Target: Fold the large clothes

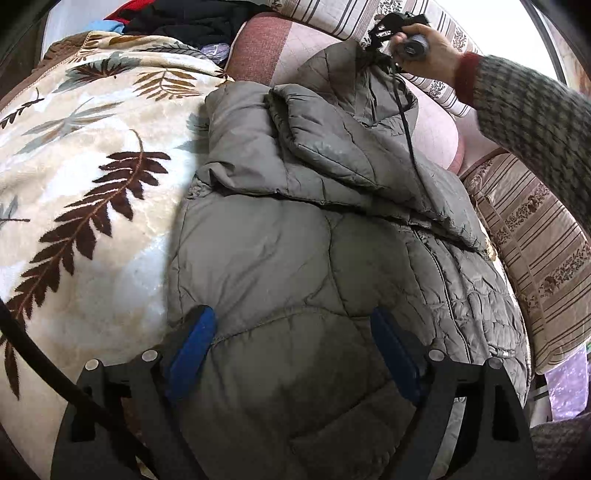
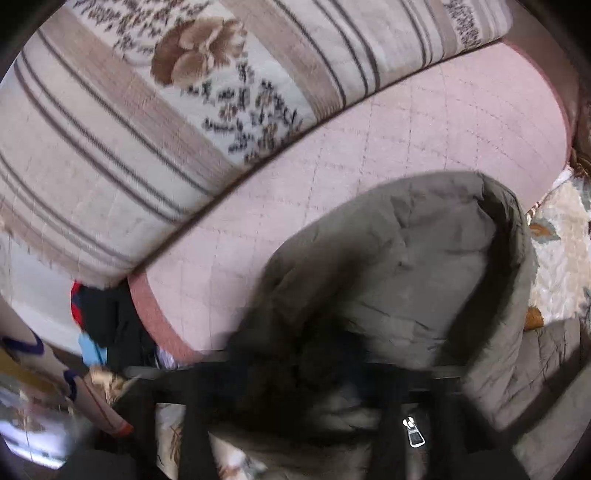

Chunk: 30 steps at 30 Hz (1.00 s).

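A large grey-green quilted jacket [image 1: 303, 236] lies on a leaf-patterned blanket [image 1: 85, 177]. My left gripper [image 1: 291, 332] is open, its blue pads [image 1: 192, 343] spread wide just above the jacket's lower panel, holding nothing. My right gripper [image 1: 384, 51], far at the top of the left wrist view, is shut on the jacket's upper part and lifts it. In the right wrist view the lifted jacket part [image 2: 406, 273] bunches over the gripper [image 2: 314, 373]; the fingertips are buried in blurred fabric. A zipper pull [image 2: 413, 432] hangs below.
A pink quilted cushion [image 2: 406, 122] and a striped floral cover [image 2: 129, 122] lie behind the jacket. Dark and red clothes [image 1: 177, 18] are piled at the far end. A striped cloth [image 1: 532, 240] lies to the right. A black cable [image 1: 406, 122] crosses the jacket.
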Motion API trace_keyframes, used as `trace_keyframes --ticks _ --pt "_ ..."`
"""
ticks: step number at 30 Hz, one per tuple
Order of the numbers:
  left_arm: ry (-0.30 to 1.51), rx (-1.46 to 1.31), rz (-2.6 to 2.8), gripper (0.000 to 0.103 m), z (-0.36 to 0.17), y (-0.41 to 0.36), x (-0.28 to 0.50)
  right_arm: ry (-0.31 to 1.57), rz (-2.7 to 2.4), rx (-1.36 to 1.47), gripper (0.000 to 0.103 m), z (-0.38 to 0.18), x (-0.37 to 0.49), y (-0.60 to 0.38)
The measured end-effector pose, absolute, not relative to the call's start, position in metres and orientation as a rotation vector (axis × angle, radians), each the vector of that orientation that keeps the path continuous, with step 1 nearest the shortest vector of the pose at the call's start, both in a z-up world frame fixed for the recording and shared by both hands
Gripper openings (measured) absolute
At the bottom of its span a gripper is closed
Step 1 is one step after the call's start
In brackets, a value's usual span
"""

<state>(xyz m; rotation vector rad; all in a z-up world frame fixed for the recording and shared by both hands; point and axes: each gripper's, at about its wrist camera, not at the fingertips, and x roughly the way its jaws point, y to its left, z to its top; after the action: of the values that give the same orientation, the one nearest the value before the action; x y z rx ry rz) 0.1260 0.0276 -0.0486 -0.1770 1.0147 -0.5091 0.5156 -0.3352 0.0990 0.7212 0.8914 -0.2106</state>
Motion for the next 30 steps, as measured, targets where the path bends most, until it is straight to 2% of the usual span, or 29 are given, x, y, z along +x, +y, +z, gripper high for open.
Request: trace_keyframes --ticks 2,7,15,18,22,30 --pt "1.016 -0.18 -0.508 0.085 -0.048 0.028 0.126 0.883 -0.198 0.623 0.011 0.113 0.495 -0.324" --pt "1.022 -0.234 -0.518 0.085 -0.046 0.035 0.127 0.883 -0.132 0.433 0.009 0.154 0.421 -0.288" --pt "0.977 -0.295 -0.553 0.085 -0.028 0.045 0.111 0.882 0.001 0.331 0.006 0.179 0.248 -0.254" --pt "0.939 -0.303 -0.543 0.085 -0.019 0.053 0.104 0.899 0.034 0.342 0.005 0.165 0.184 -0.247" --pt "0.926 -0.299 -0.505 0.085 -0.017 0.059 0.104 0.984 0.052 0.405 0.002 0.112 0.131 -0.242" --pt "0.94 -0.279 -0.477 0.085 -0.023 0.056 0.111 1.136 -0.101 0.391 0.001 0.007 0.173 -0.253"
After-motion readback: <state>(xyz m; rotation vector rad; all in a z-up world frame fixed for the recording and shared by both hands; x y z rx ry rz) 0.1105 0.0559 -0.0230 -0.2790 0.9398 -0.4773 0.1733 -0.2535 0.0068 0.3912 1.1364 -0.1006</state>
